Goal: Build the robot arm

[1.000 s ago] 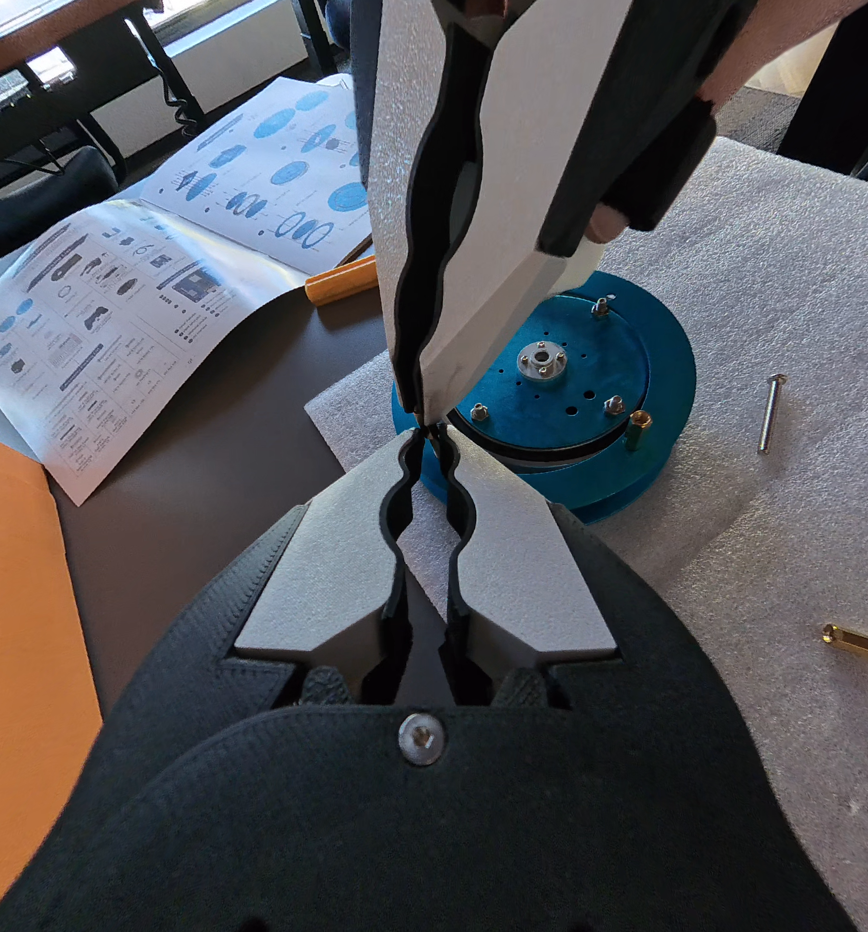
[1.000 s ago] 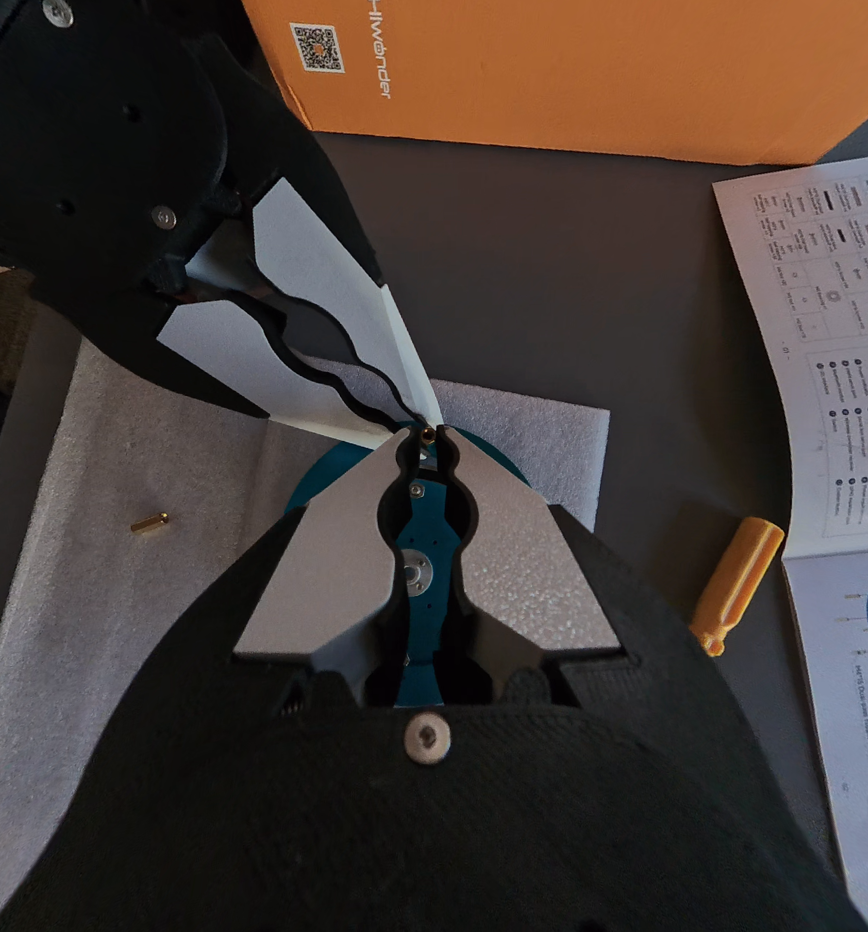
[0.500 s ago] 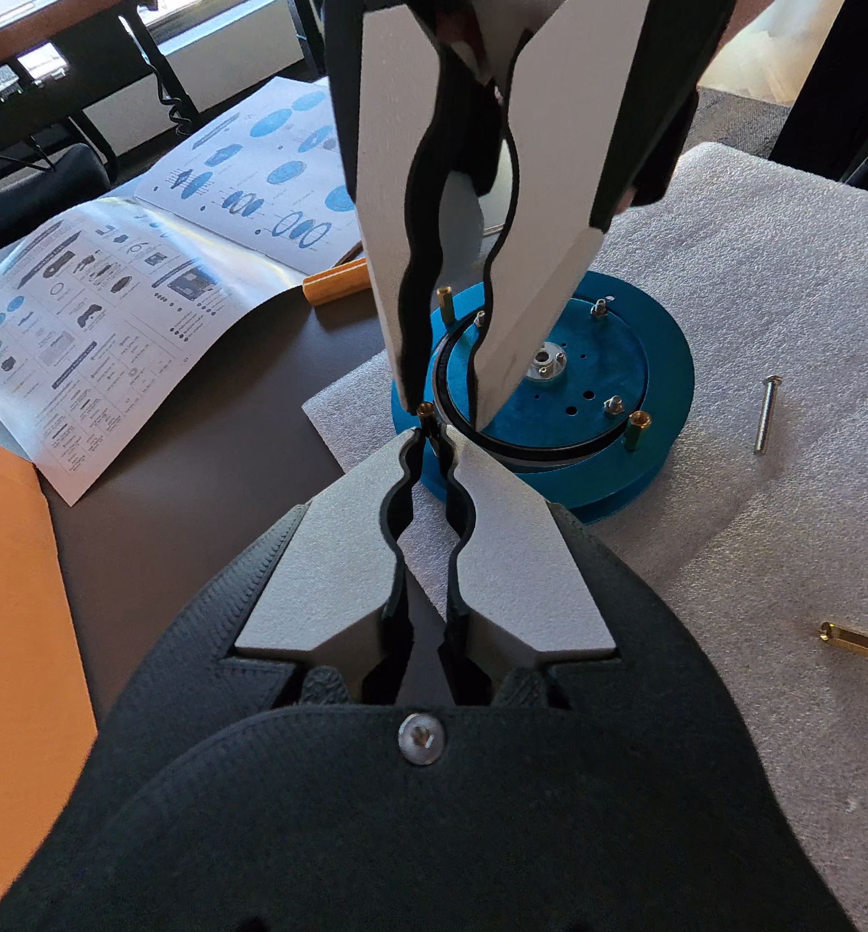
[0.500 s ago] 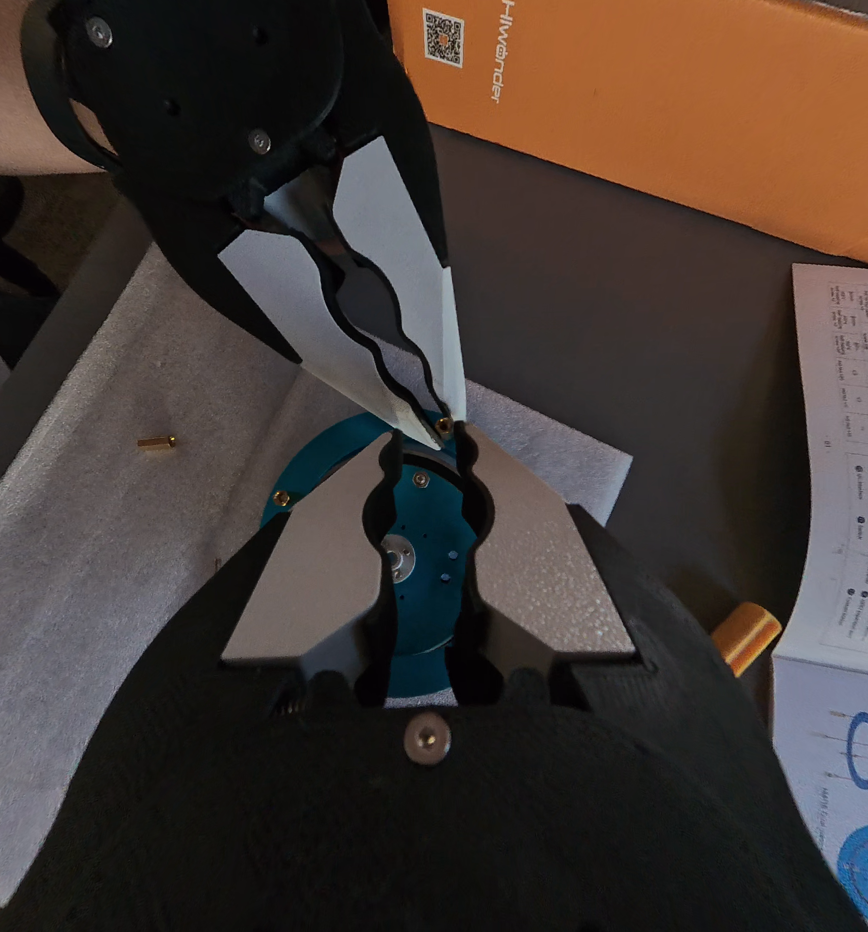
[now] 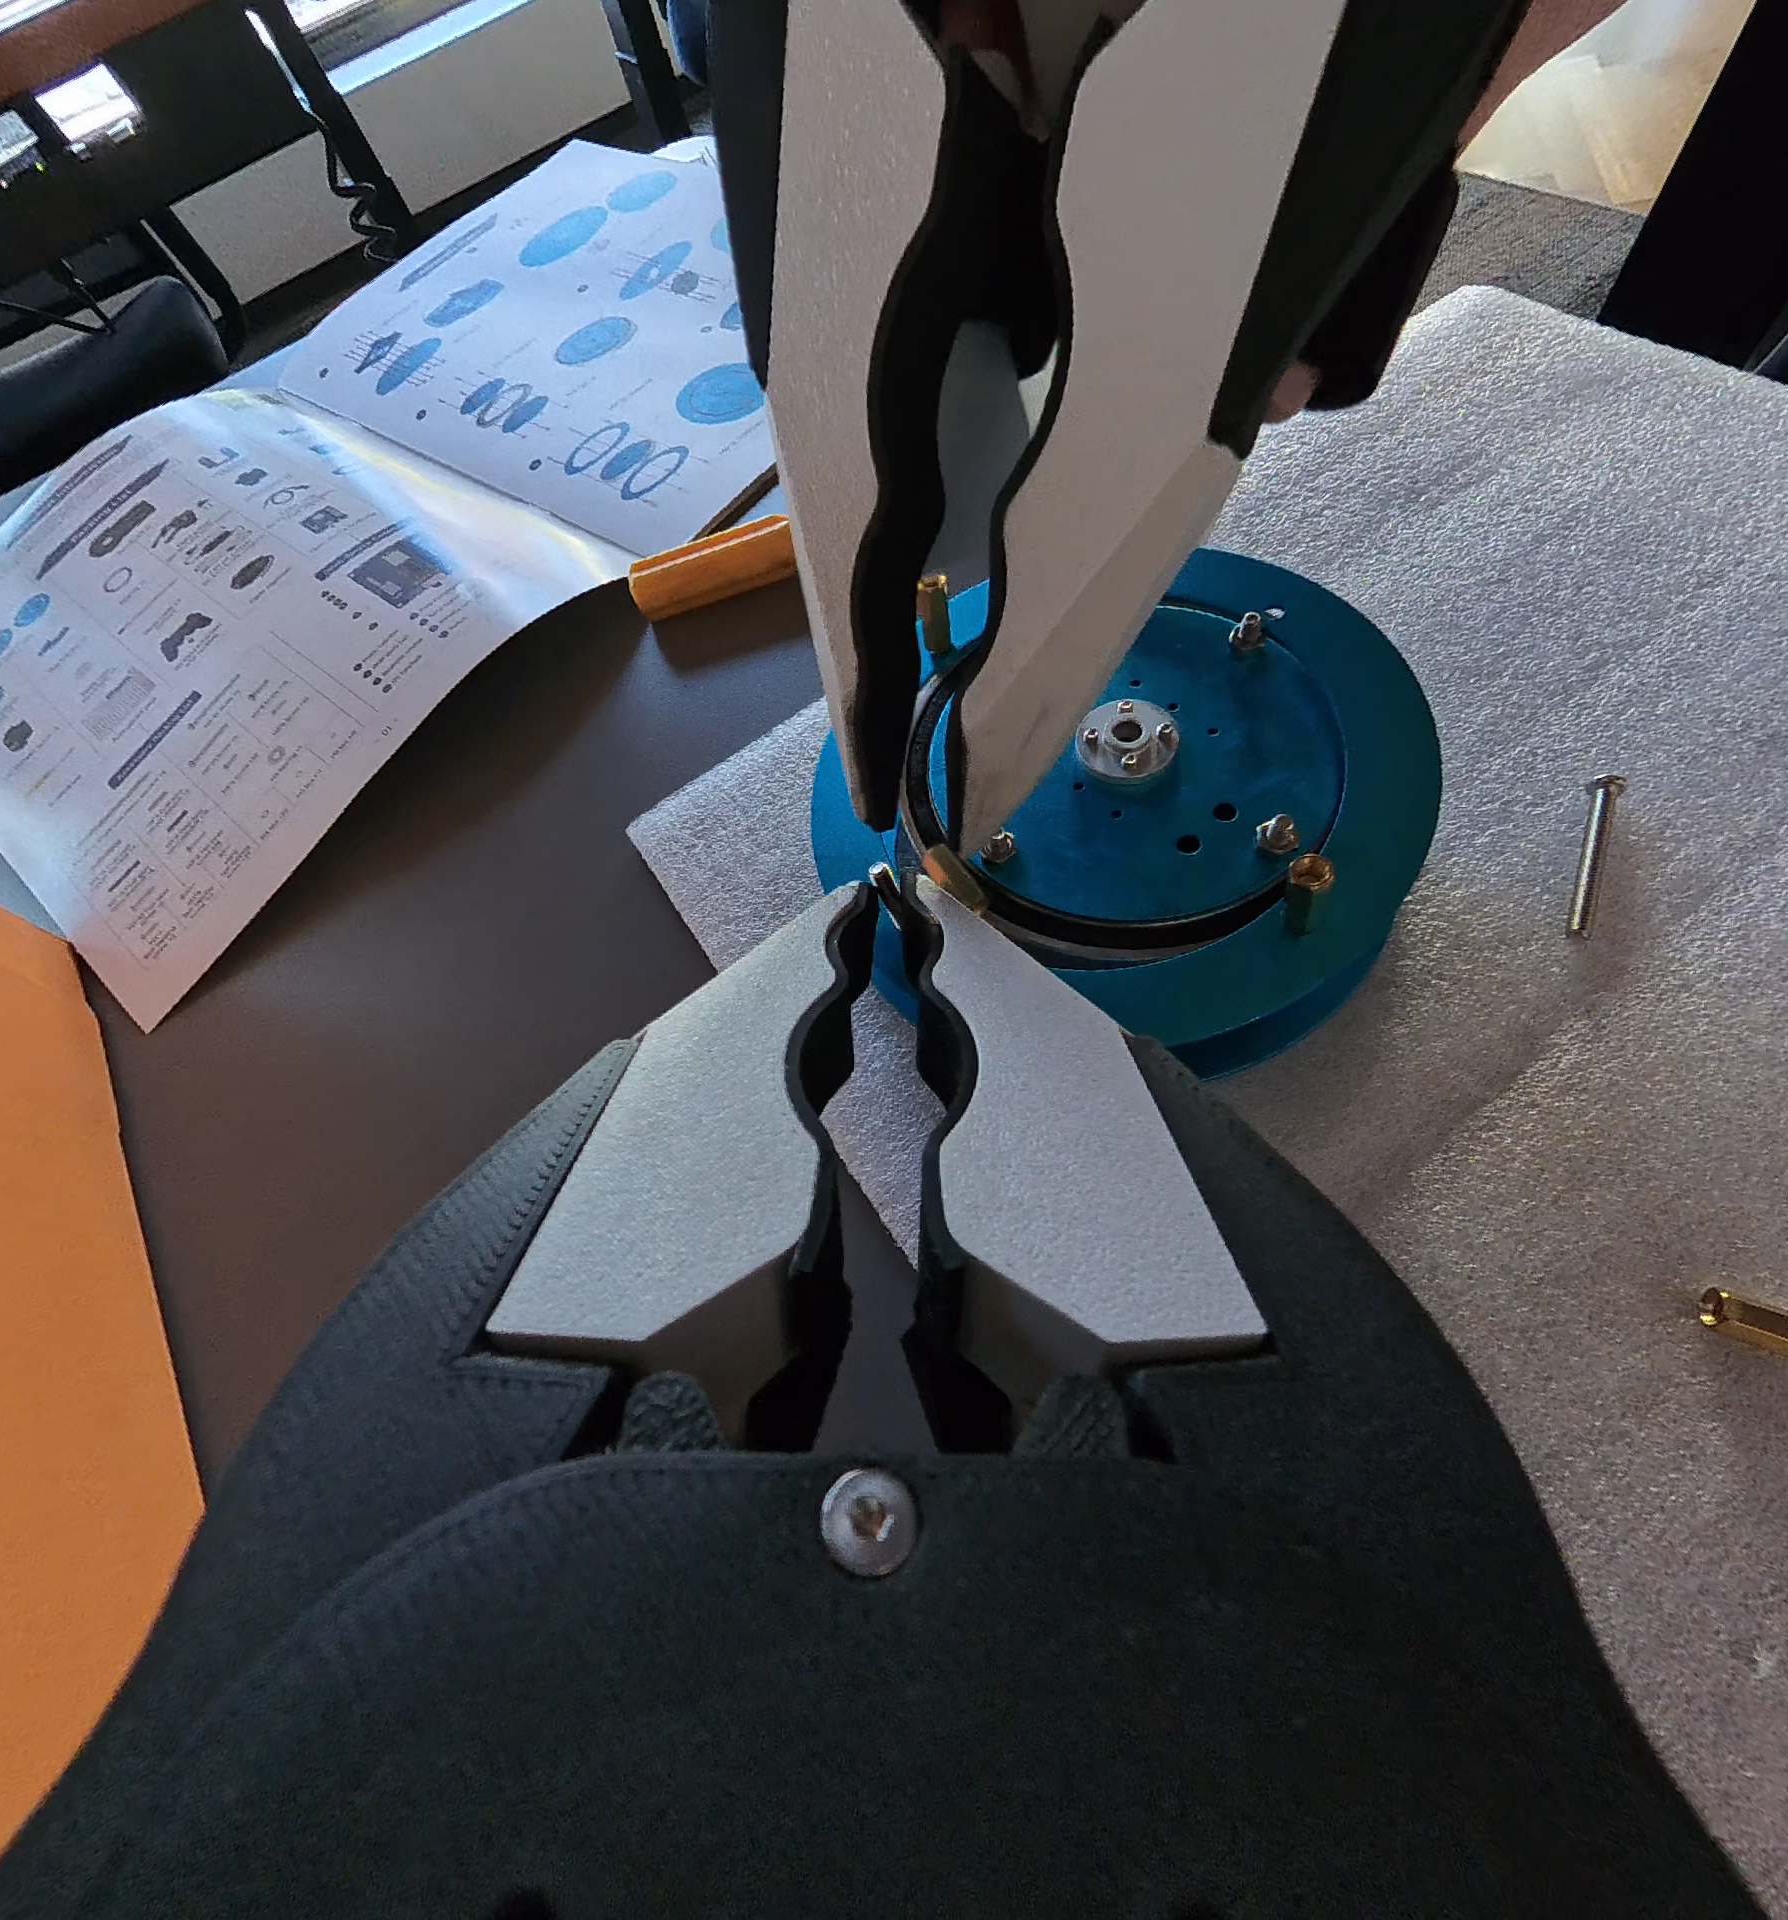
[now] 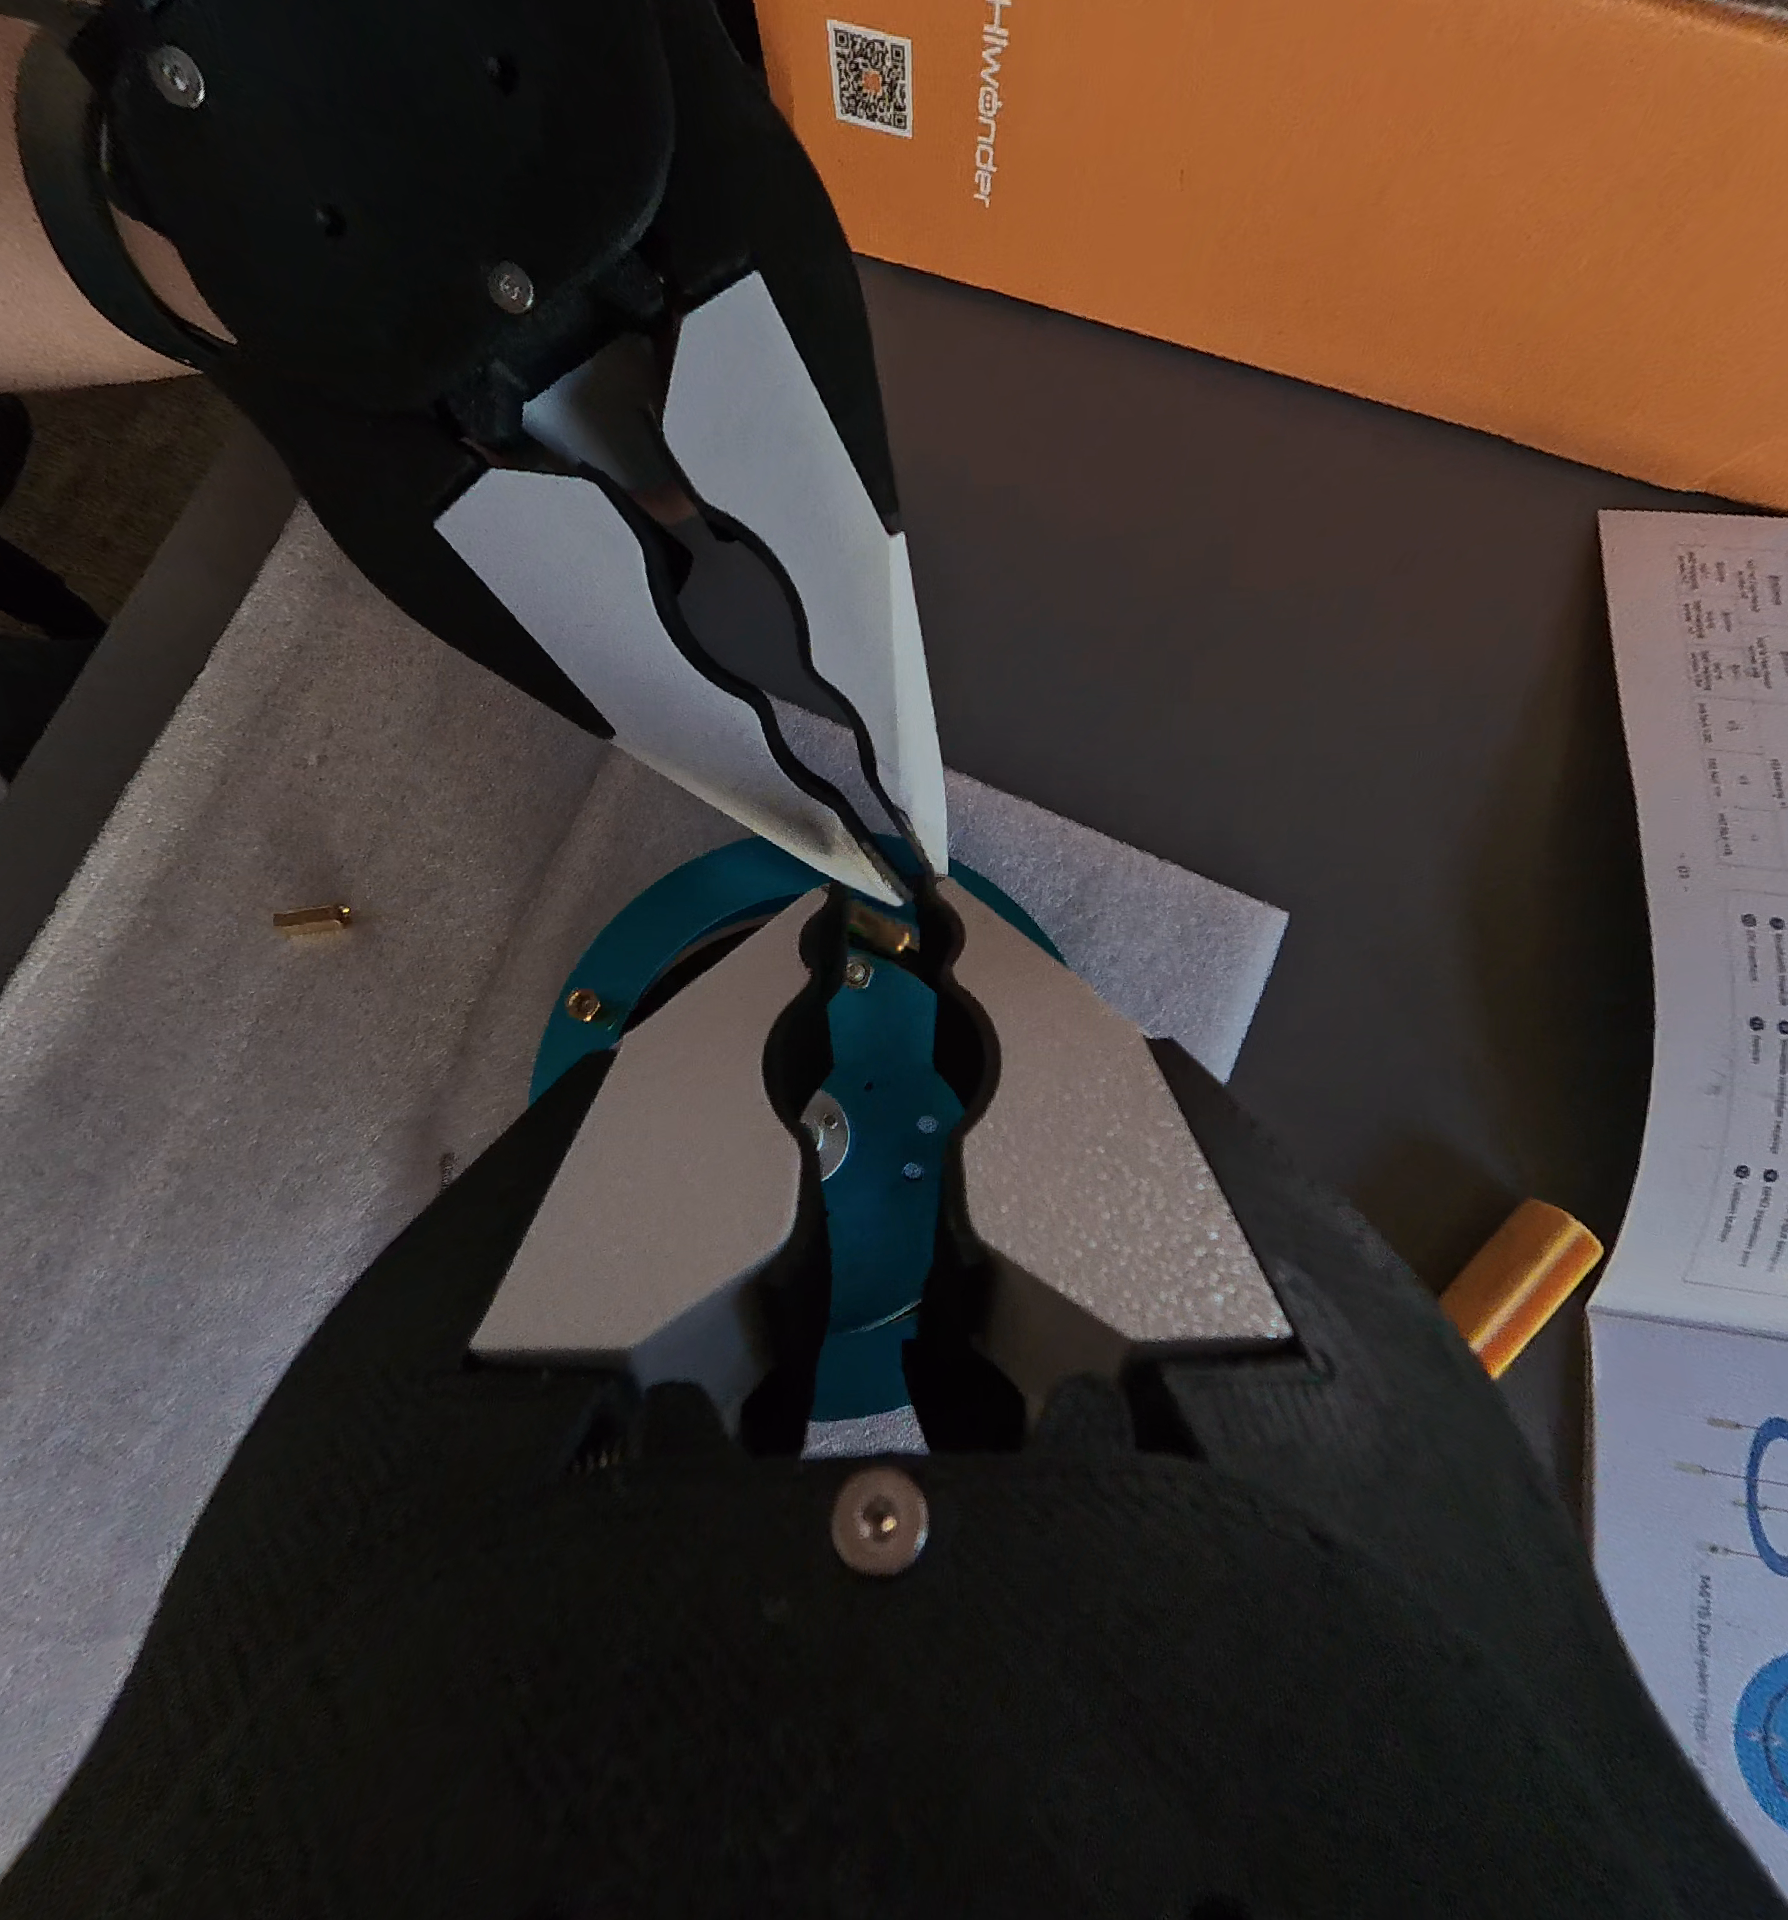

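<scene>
— Wheels?
— One blue wheel [image 5: 1378, 831].
— Standoffs [image 5: 1305, 888]?
— Four brass ones: two upright on the wheel, one tilted at its near rim, one loose.
— Screws?
— Two: a long screw [image 5: 1593, 852] lying loose, and a second screw [image 5: 885, 888] between the fingers of the left gripper [image 5: 895, 896].
— Nuts [image 5: 1277, 831] on the wheel's face?
— Three.
— Grippers?
— Two, counting the right gripper [image 6: 882, 925].
— The rest?
— One foam sheet [image 5: 1492, 1143], one booklet [image 5: 246, 644], one orange box [image 6: 1389, 187], one orange handle [image 6: 1524, 1283], one table [image 5: 402, 1039].
</scene>
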The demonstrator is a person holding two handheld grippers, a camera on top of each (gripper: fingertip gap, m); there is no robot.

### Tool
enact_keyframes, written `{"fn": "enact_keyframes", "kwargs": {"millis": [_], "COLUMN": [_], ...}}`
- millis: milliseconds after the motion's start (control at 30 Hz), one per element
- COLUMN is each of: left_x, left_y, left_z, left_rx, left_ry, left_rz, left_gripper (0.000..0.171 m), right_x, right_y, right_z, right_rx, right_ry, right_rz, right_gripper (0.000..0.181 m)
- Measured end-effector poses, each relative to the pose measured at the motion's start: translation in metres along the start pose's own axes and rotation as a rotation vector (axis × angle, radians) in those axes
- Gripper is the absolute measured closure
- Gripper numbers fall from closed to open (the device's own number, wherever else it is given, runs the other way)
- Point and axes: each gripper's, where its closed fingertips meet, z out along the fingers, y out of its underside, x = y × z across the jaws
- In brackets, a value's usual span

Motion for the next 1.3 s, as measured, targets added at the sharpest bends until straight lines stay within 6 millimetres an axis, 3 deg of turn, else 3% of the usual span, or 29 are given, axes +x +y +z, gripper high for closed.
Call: {"fn": "enact_keyframes", "kwargs": {"millis": [200, 433, 633, 967, 1067, 1167, 1300], "left_x": [0.0, -0.009, -0.026, -0.032, -0.018, 0.01, 0.013], "left_y": [0.0, -0.009, -0.02, -0.019, -0.025, -0.044, -0.072], "left_z": [0.0, -0.01, -0.029, -0.031, -0.035, -0.046, -0.07], "left_rx": [0.0, 0.066, 0.176, 0.185, 0.22, 0.3, 0.499], "left_ry": [0.002, -0.023, -0.083, -0.091, 0.029, 0.308, 0.556], "left_rz": [-0.004, -0.067, -0.14, -0.191, -0.279, -0.507, -0.797], "left_gripper": [0.169, 0.156, 0.162, 0.163, 0.154, 0.142, 0.16], "right_x": [0.003, 0.001, 0.001, 0.001, -0.001, -0.013, -0.023], "right_y": [0.01, 0.009, 0.013, 0.011, -0.008, -0.034, -0.048], "right_z": [0.001, 0.005, 0.012, 0.009, -0.007, -0.028, -0.046], "right_rx": [-0.055, -0.039, -0.094, -0.131, -0.018, 0.12, 0.174], "right_ry": [0.023, -0.081, 0.013, 0.145, 0.248, 0.391, 0.556], "right_rz": [-0.021, 0.181, 0.235, 0.177, 0.032, -0.184, -0.362], "right_gripper": [0.169, 0.158, 0.158, 0.167, 0.167, 0.167, 0.167]}}
